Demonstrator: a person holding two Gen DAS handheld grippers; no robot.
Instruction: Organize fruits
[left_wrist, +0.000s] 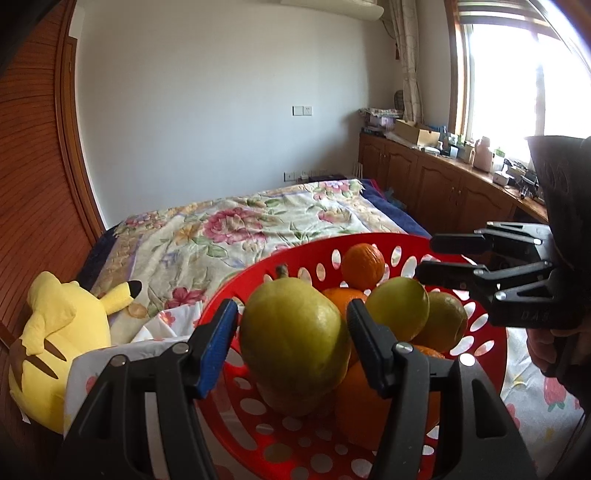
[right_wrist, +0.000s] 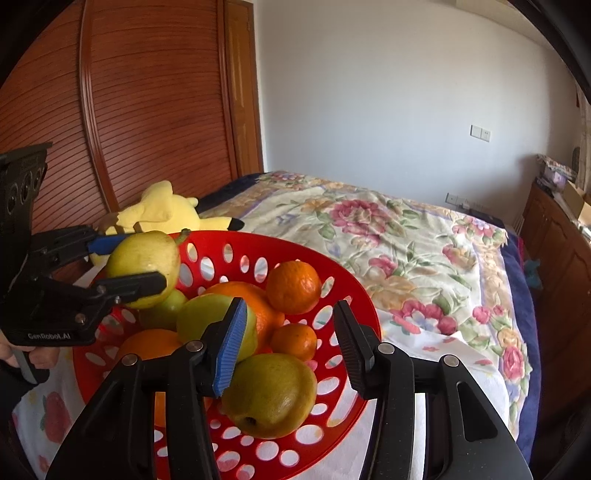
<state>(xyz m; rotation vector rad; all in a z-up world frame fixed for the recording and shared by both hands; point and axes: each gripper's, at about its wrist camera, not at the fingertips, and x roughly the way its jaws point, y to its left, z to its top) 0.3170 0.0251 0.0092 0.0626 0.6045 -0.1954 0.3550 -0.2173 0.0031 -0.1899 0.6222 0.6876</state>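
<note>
A red basket (right_wrist: 354, 295) full of fruit is seen on a bed (right_wrist: 424, 236), and both grippers are held over it. The left gripper (left_wrist: 291, 332) is closed around a large pear (left_wrist: 295, 343): in the right wrist view one finger lies across the near face of the pear (right_wrist: 144, 266) and the blue-padded one is seen behind it, so the pear is judged to be held, lifted at the basket's left rim. Its long axis runs roughly upright between the jaws, stem end up and away from the gripper.

The right gripper (right_wrist: 291, 332) has its jaws partly open and holds nothing. Just below and between them lies a second yellow-green pear (right_wrist: 269, 395), bottom end turned toward the camera, its long axis pointing roughly along the fingers. Beyond the jaws lie oranges (right_wrist: 293, 287) and a green fruit (right_wrist: 212, 321).

The right hand is judged the nearer one to this lower pear; a short drop forward and down would be needed, with the jaws widened first. A yellow plush toy (left_wrist: 59, 332) lies to the left of the left jaws, outside the basket.
</note>
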